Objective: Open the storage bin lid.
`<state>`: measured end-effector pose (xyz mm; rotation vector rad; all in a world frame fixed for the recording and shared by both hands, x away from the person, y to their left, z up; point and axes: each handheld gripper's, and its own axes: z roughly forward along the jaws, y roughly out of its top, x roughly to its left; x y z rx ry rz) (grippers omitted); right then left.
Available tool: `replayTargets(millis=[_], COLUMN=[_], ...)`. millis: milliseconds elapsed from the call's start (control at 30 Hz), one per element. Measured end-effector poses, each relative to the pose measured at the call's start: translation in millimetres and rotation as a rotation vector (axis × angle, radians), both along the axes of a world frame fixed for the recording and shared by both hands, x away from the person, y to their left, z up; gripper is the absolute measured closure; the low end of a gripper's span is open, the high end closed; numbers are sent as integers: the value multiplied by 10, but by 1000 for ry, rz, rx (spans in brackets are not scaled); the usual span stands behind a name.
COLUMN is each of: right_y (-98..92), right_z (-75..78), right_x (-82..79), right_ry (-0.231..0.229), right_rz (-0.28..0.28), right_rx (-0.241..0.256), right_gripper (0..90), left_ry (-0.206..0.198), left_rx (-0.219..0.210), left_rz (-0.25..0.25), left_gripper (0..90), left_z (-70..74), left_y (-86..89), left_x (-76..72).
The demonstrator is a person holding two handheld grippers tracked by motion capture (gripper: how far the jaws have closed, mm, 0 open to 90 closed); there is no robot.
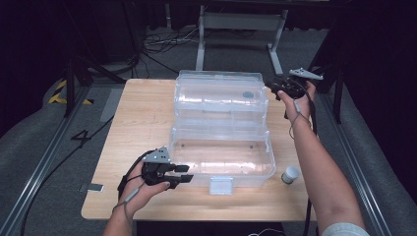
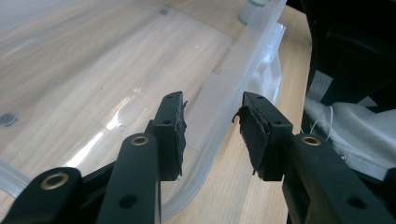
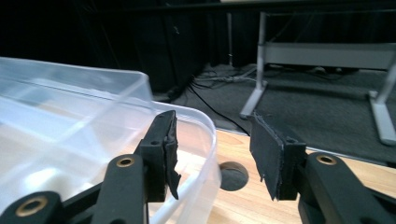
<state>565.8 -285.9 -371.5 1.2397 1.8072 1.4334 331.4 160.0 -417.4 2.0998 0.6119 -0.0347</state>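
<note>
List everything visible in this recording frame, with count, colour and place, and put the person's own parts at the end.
Storage box: one, clear plastic, middle of the table, open with its lid lying back on the far side.
Latch tab: one, translucent white, on the box's near wall.
Small jar: one, whitish with a pale cap, on the table just right of the box's near corner.
Table: one, light wood.
Metal frame: one, grey, on the floor beyond the table.
Floor cables: several, dark, beyond the table.
Left gripper: one, black, jaws open around the box's near-left rim.
Right gripper: one, black, jaws open at the lid's far-right corner.
Forearms: two, entering from below.
</note>
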Motion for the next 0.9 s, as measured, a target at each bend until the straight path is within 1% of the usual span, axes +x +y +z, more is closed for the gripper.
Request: replayTargets(millis=[33, 67, 100, 133, 167, 200, 233, 267, 300, 333, 367, 400, 433, 467, 500, 533, 567, 600, 633, 667, 700, 733, 800, 833, 900], right_y=[-15, -15, -37, -69, -69, -96, -96, -105, -129, -150, -150, -176, -192, -192, -218, -231, -239, -252, -252, -281, -281, -292, -336, -359, -389], right_z=[25, 25, 54, 96, 96, 127, 127, 138, 156, 169, 169, 184, 187, 187, 186, 185, 184, 184, 184, 186, 186, 190, 244, 258, 269], right_x=[-38, -38, -88, -182, -182, -262, -262, -299, -383, -461, -461, -575, -637, -637, -769, -843, -900, -993, -993, -1137, -1137, -1171, -1275, -1330, -1407], right_ry=[-14, -14, -31, -51, -51, -69, -69, -73, -81, -86, -86, -97, -106, -106, -114, -109, -112, -126, -126, -145, -145, -148, -153, -164, -165], right_rz=[6, 6, 9, 28, 28, 36, 36, 41, 58, 69, 69, 81, 84, 84, 97, 108, 114, 124, 124, 142, 142, 140, 150, 147, 161], right_rx=[-4, -4, -14, 4, 4, -6, -6, -2, 29, 35, 35, 43, 43, 43, 33, 35, 36, 38, 38, 52, 52, 57, 40, 42, 45], right_gripper=[506, 506, 501, 483, 483, 472, 472, 468, 464, 461, 461, 458, 458, 458, 459, 459, 460, 463, 463, 464, 464, 465, 463, 462, 457], left_ry=[0, -2, -2, -9, -9, -11, -11, -14, -16, -15, -15, -19, -19, -19, -12, -12, -12, -15, -15, -18, -18, -21, -26, -28, -33], left_rx=[0, 5, -1, -4, -6, -7, -7, 0, 0, -3, -3, 6, 15, 15, 28, 31, 31, 24, 24, 16, 16, 21, 29, 37, 39], left_rz=[0, 1, -2, 0, 0, 7, 7, 9, 13, 17, 17, 23, 27, 27, 36, 43, 43, 54, 54, 54, 54, 56, 63, 62, 68], left_gripper=[600, 600, 596, 587, 587, 582, 580, 580, 575, 565, 562, 558, 550, 535, 524, 521, 518, 516, 516, 514, 514, 514, 509, 507, 502], left_z=[0, 17, 34, 59, 77, 114, 114, 151, 178, 196, 196, 218, 230, 230, 258, 271, 271, 313, 313, 345, 345, 358, 371, 390, 406], left_y=[0, -1, 4, 16, 24, 45, 45, 68, 87, 105, 105, 131, 148, 148, 190, 206, 206, 262, 262, 300, 300, 316, 330, 355, 380], left_x=[0, -8, -13, -19, -22, -28, -28, -30, -31, -30, -30, -24, -19, -19, -8, -8, -8, 1, 1, 20, 20, 33, 45, 65, 84])
